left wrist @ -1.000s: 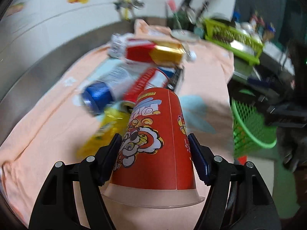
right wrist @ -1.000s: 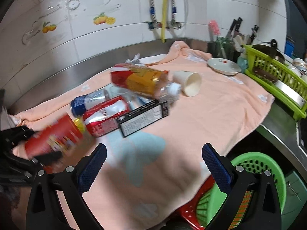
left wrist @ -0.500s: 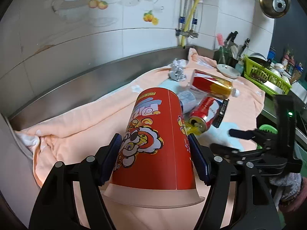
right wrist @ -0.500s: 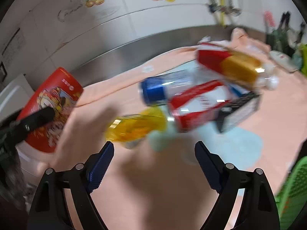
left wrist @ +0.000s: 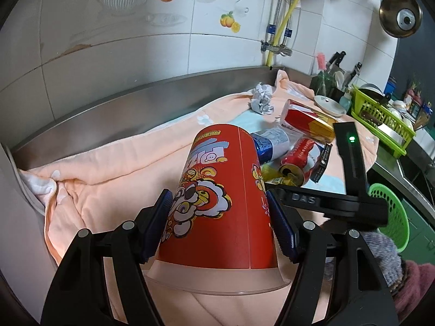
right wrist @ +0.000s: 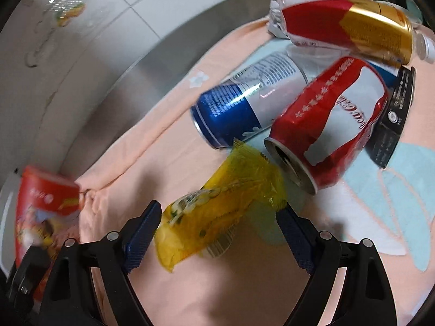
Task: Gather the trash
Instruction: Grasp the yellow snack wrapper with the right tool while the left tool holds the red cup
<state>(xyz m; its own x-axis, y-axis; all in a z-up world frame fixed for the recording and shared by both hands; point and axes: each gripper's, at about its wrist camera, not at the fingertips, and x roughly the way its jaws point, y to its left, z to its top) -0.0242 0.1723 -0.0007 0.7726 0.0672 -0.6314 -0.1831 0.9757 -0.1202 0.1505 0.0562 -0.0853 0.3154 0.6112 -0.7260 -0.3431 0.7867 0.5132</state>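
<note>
Left wrist view: left gripper [left wrist: 220, 217] at lower centre, jaws pinching the red paper cup [left wrist: 225, 206], blue pads [left wrist: 157, 222] pressed on both its sides. Cup upside down, wide rim nearest the lens, cartoon print facing the camera, held over the peach cloth [left wrist: 108, 179]. Behind the cup, right of centre: blue-and-white can [left wrist: 269, 144], red cola can [left wrist: 301, 157] on its side, black box [left wrist: 322, 163] touching that can, red-and-gold bottle [left wrist: 307, 116] further back, crumpled paper ball [left wrist: 261, 99] near the steel backsplash. Green basket [left wrist: 391, 217] at right edge, below counter level. Black body of the other tool crossing in from the right.

Right wrist view: right gripper [right wrist: 217, 233] at lower centre, jaws spread wide, yellow snack wrapper [right wrist: 217, 203] lying between the pads [right wrist: 141, 231] on the cloth [right wrist: 244, 285]; contact with either pad hard to tell through the blur. Red cola can [right wrist: 331, 125] just above and right of the wrapper, open mouth toward the lens, blue-and-white can [right wrist: 244, 103] beside it, black box [right wrist: 394, 119] against its right side, red-and-gold bottle [right wrist: 348, 27] at upper right. Red paper cup [right wrist: 40, 206] blurred at left edge.
</note>
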